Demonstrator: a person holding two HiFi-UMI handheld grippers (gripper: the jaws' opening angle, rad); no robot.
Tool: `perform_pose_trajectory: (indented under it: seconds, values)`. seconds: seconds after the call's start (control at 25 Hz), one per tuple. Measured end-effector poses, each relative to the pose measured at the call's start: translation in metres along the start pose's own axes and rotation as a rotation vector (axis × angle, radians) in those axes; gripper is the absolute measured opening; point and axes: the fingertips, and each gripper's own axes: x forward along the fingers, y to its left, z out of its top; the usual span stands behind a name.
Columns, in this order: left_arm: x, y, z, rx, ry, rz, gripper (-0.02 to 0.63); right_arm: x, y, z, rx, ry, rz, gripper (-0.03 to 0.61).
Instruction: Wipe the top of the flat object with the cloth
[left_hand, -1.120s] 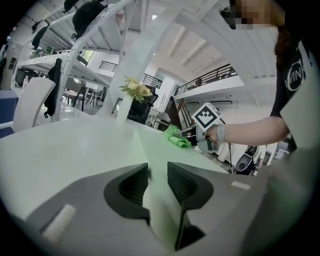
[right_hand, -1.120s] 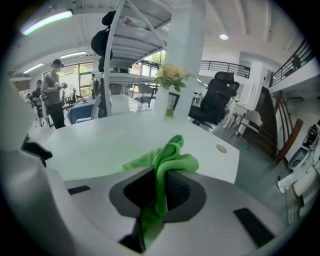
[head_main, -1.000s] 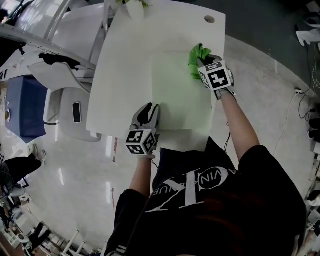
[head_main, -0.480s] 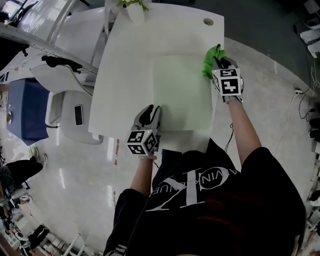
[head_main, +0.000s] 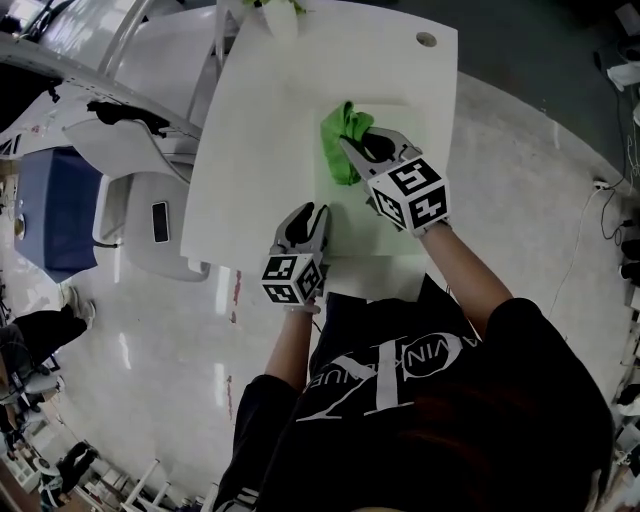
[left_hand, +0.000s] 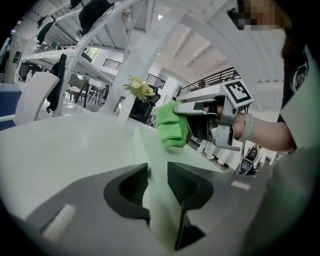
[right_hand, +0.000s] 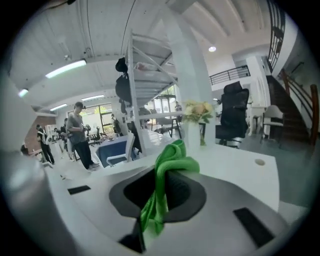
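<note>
A pale green flat board (head_main: 350, 212) lies on the white table (head_main: 260, 130). My left gripper (head_main: 308, 216) clamps the board's near left edge; in the left gripper view the board (left_hand: 156, 150) runs between its two jaws (left_hand: 157, 182). My right gripper (head_main: 354, 148) is shut on a bright green cloth (head_main: 340, 140) and holds it down on the far left part of the board. In the right gripper view the cloth (right_hand: 162, 192) hangs pinched between the jaws and folds over one of them. The left gripper view shows the cloth (left_hand: 171, 131) ahead, resting on the board.
A vase of flowers (head_main: 270, 10) stands at the table's far edge, and a round hole (head_main: 427, 39) is at the far right corner. White chairs (head_main: 130, 150) stand left of the table, one with a phone (head_main: 159, 222) on it. People (right_hand: 77, 132) stand in the room beyond.
My right gripper has swept the cloth from the board's far right edge leftward to its far left part. The left gripper has kept its grip on the near edge.
</note>
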Motion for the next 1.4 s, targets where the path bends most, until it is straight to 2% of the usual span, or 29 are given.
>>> perform_pose_trajectory:
  seconds: [0.12, 0.28, 0.44, 0.6, 0.72, 0.88, 1.24, 1.4]
  values:
    - [0.001, -0.001, 0.001, -0.001, -0.014, 0.012, 0.130, 0.030, 0.018, -0.005, 0.006, 0.037, 0.040, 0.041]
    - [0.001, -0.002, 0.002, -0.002, -0.024, 0.030, 0.130, 0.060, 0.017, -0.042, -0.046, 0.185, 0.007, 0.041]
    - [-0.001, 0.001, 0.002, -0.024, -0.033, 0.041, 0.130, 0.069, 0.016, -0.062, -0.159, 0.247, -0.004, 0.041]
    - [-0.009, -0.003, -0.003, -0.023, 0.038, 0.004, 0.153, 0.065, 0.024, -0.055, -0.281, 0.272, 0.010, 0.041]
    - [-0.018, -0.003, -0.011, -0.053, 0.071, -0.030, 0.152, 0.058, 0.039, -0.061, -0.362, 0.283, 0.042, 0.041]
    - [-0.019, -0.004, -0.016, -0.103, 0.075, -0.043, 0.146, 0.052, 0.035, -0.073, -0.292, 0.292, 0.033, 0.041]
    - [-0.018, -0.007, -0.017, -0.038, 0.108, -0.032, 0.132, 0.011, -0.004, -0.093, -0.233, 0.346, -0.070, 0.041]
    - [-0.018, -0.005, -0.017, -0.056, 0.110, -0.039, 0.132, -0.014, -0.021, -0.102, -0.213, 0.357, -0.121, 0.041]
